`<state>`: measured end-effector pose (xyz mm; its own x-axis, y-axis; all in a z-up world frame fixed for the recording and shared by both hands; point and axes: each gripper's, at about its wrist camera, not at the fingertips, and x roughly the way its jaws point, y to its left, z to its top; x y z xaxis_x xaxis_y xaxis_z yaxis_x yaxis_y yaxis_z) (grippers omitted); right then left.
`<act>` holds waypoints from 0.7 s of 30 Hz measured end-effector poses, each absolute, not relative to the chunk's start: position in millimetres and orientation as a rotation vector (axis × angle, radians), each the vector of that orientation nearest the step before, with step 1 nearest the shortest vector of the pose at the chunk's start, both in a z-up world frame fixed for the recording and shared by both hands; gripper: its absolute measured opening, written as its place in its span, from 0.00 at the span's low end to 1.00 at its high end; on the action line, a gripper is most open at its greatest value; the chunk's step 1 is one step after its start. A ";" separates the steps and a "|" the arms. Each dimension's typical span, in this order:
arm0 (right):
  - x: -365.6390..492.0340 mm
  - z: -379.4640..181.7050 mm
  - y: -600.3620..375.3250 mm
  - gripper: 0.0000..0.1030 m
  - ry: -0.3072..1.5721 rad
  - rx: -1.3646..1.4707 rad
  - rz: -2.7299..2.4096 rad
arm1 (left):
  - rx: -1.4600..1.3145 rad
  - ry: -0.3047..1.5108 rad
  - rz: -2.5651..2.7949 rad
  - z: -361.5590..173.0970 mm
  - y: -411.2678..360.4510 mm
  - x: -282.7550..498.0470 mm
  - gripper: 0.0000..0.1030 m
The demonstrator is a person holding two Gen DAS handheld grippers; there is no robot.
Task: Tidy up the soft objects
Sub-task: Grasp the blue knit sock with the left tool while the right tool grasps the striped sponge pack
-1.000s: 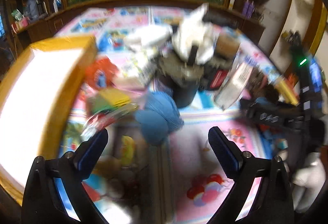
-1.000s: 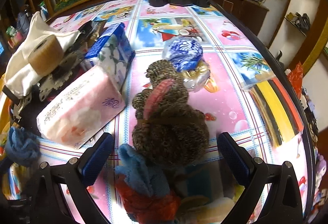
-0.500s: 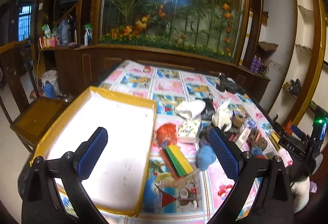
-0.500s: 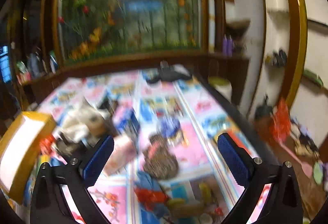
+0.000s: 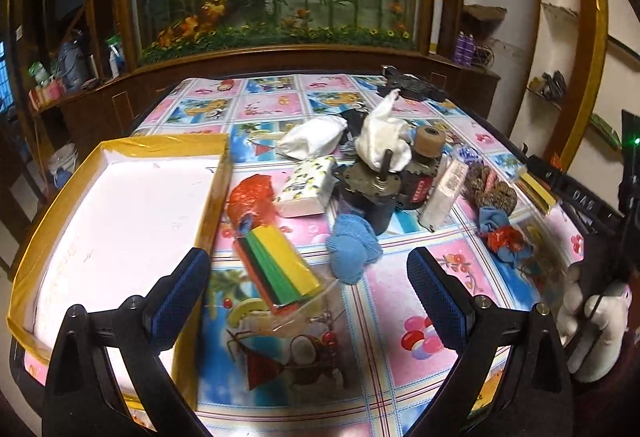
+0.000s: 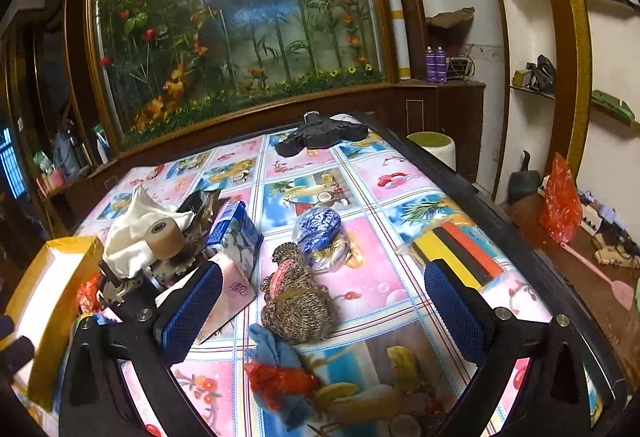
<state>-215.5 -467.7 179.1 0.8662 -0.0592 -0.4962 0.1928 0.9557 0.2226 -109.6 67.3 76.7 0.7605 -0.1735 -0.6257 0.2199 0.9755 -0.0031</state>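
Both tongs hang empty with fingers spread apart: your left gripper [image 5: 308,273] frames the blue knit bundle [image 5: 351,251] at frame centre, your right gripper [image 6: 324,307] frames the brown woolly toy [image 6: 296,297]. Soft things lie muddled among hard motor parts [image 5: 374,193] mid-table, so you likely want them sorted into the white tray [image 5: 120,221], lower left, which sits close for a short carry.

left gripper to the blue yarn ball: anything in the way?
Nothing visible. The left gripper is open and empty, and the blue yarn ball lies ahead between its fingers; the coloured paper pack sits just left of it.
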 end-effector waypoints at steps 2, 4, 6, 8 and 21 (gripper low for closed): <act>-222.2 177.7 -480.5 0.99 0.503 0.291 -0.132 | 0.091 0.685 -0.221 74.7 63.5 -107.9 0.96; -234.6 180.1 -496.4 0.99 0.491 0.302 -0.138 | 0.089 0.699 -0.225 74.0 64.1 -104.5 0.96; -248.0 182.0 -511.8 0.99 0.498 0.290 -0.147 | 0.071 0.708 -0.217 71.9 66.4 -100.7 0.96; -255.5 181.5 -523.3 0.99 0.523 0.257 -0.161 | 0.053 0.724 -0.215 67.6 68.1 -94.3 0.96; -175.3 179.1 -512.7 0.99 0.809 -0.106 -0.136 | 0.115 0.758 -0.275 54.8 50.2 -70.7 0.96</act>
